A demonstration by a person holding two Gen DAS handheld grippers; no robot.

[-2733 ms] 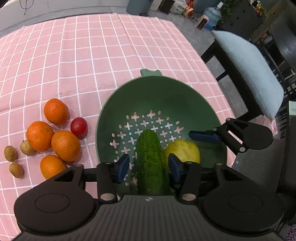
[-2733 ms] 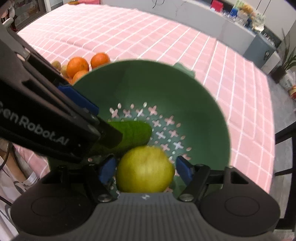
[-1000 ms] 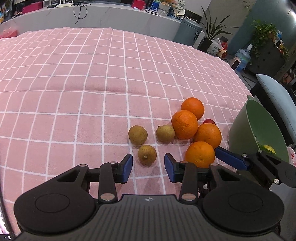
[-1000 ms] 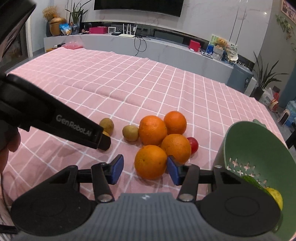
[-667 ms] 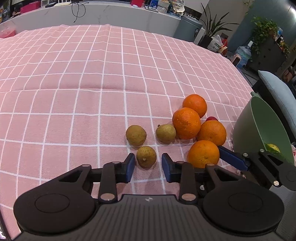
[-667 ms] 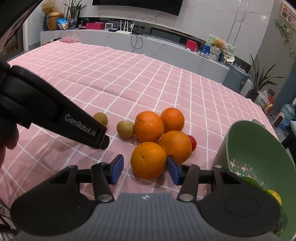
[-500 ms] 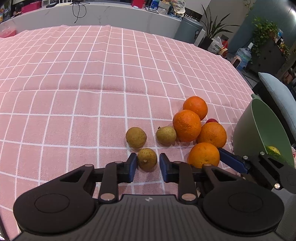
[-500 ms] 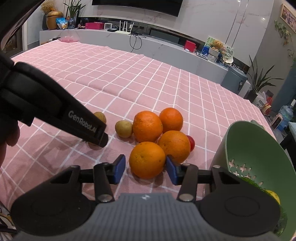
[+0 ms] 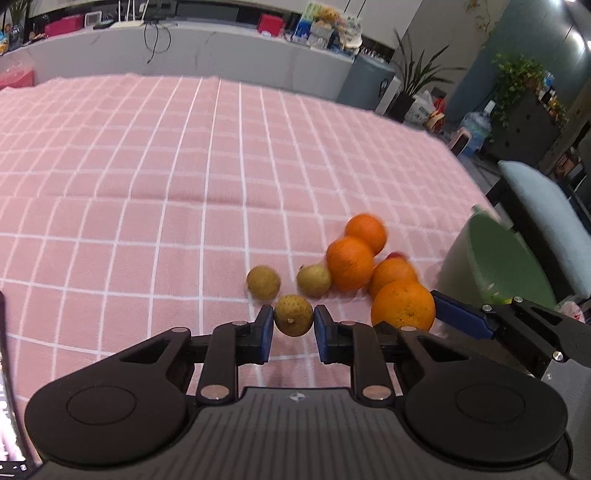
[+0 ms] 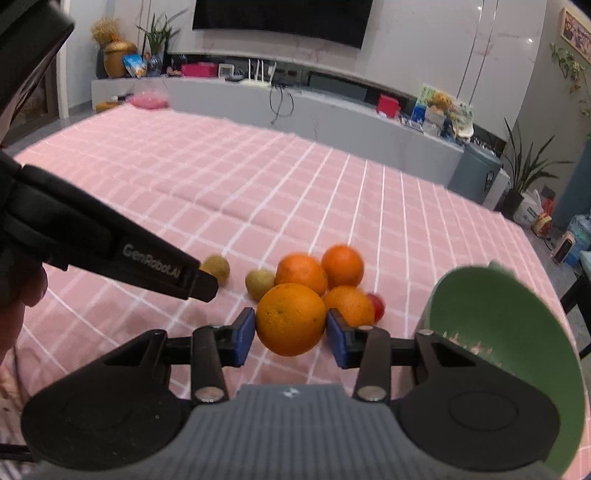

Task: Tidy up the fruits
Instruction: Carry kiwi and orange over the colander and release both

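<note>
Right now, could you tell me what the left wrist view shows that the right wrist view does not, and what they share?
Only the left wrist view shows the left claw closed on a small brown fruit, and a light blue chair cushion beyond the table.

Only the right wrist view shows the right claw gripping the near orange from both sides, plus the wall-mounted screen.

Both show the pink checked tablecloth, the cluster of other oranges, the loose small brown fruits and the green colander at right.
</note>
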